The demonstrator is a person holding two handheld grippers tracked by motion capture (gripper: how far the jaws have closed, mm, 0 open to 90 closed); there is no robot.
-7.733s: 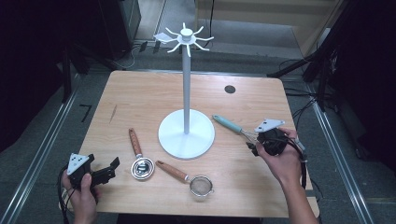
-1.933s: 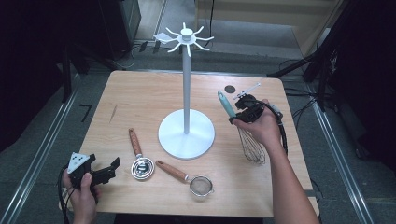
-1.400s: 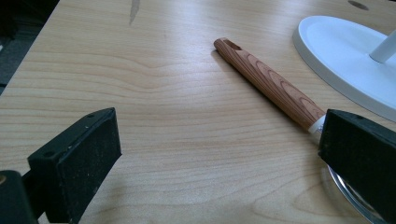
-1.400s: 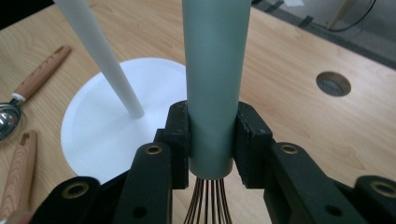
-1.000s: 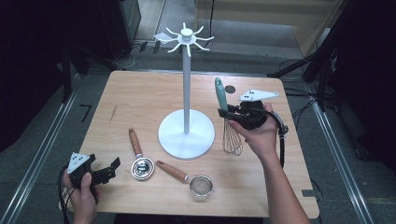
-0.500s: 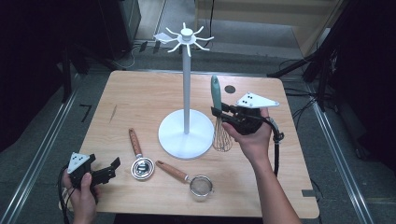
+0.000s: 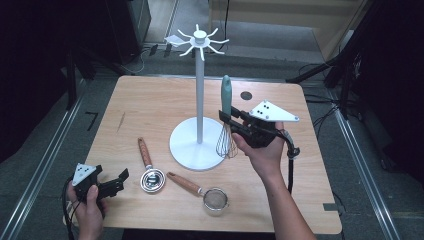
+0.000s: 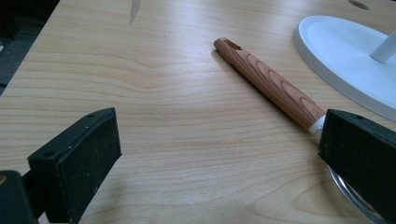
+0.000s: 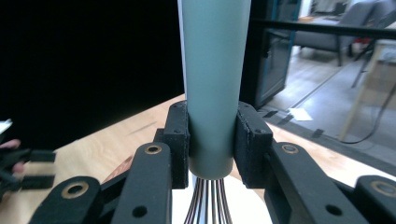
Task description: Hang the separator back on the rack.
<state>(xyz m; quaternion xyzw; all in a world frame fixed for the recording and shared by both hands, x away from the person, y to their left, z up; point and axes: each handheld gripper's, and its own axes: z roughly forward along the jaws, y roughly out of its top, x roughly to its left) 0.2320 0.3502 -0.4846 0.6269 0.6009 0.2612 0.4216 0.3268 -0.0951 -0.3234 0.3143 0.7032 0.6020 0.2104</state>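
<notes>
My right gripper [image 7: 229, 119] is shut on the teal handle of a whisk [image 7: 226, 97], held upright beside the pole of the white hook stand [image 7: 199, 90]; its wires [image 7: 227, 142] hang over the stand's round base. In the right gripper view both pads clamp the whisk handle [image 9: 213, 84] just above the wires. My left gripper [image 7: 117, 181] rests at the table's front left, open, nothing between its jaws. In the left gripper view a wooden handle [image 8: 268, 85] of a small steel ladle lies just ahead, near the right jaw.
A wooden-handled ladle [image 7: 148, 170] and a wooden-handled mesh strainer [image 7: 202, 191] lie on the wooden table [image 7: 150, 107] in front of the stand's base [image 7: 192, 145]. The stand's hooks [image 7: 199, 40] spread at the top. A dark round hole [image 7: 245, 95] marks the far right.
My right gripper has carried the whisk left and a little up, bringing it close to the stand's pole. The left gripper has stayed put.
</notes>
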